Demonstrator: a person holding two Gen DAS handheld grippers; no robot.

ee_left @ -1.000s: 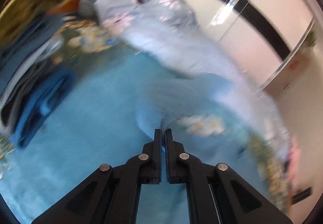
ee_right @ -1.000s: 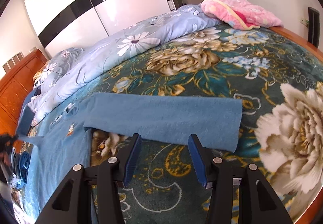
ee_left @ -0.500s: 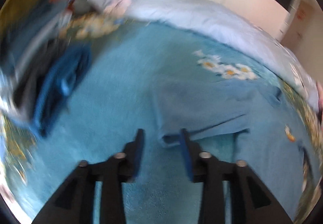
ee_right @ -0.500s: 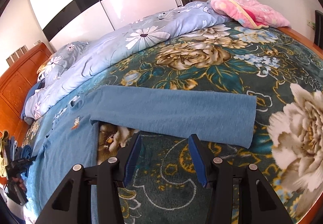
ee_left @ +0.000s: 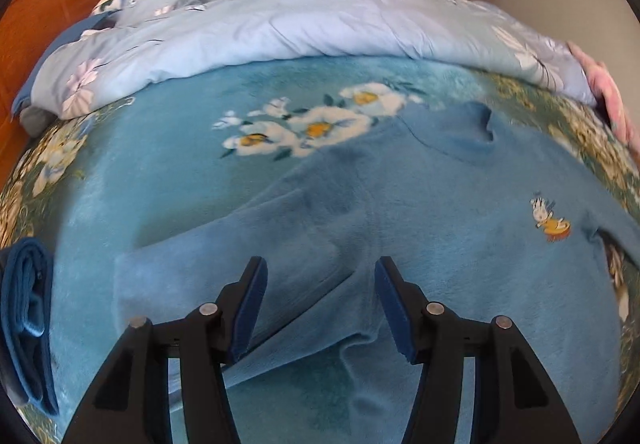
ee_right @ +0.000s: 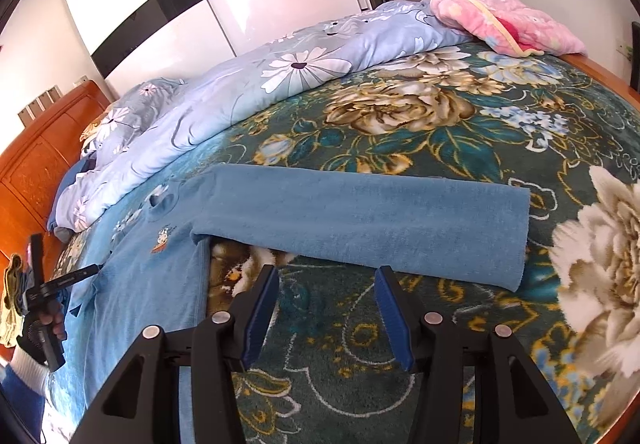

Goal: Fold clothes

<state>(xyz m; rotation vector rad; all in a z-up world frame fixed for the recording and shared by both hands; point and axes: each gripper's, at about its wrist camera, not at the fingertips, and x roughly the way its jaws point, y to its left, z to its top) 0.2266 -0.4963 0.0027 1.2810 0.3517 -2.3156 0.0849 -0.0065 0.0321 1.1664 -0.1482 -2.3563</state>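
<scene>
A blue long-sleeved sweater [ee_left: 440, 212] with a small cartoon patch lies flat on the floral bedspread. One sleeve is folded across its body, right in front of my left gripper [ee_left: 320, 272], which hovers open just above it. In the right wrist view the same sweater [ee_right: 132, 284] lies at the left, and its other sleeve [ee_right: 368, 212] stretches out straight to the right over the bedspread. My right gripper [ee_right: 326, 280] is open, just short of that sleeve's near edge, with nothing between its fingers.
A light blue floral duvet [ee_left: 300, 20] lies bunched along the far side of the bed. A pink blanket [ee_right: 504, 16] sits at the far corner. Folded blue clothes [ee_left: 24, 320] lie at the left edge. An orange wooden headboard [ee_right: 36, 172] stands at the left.
My left gripper, shut on the sleeve a second ago, carried it across the sweater's body, opened and let it go. The right gripper has barely moved and stays open.
</scene>
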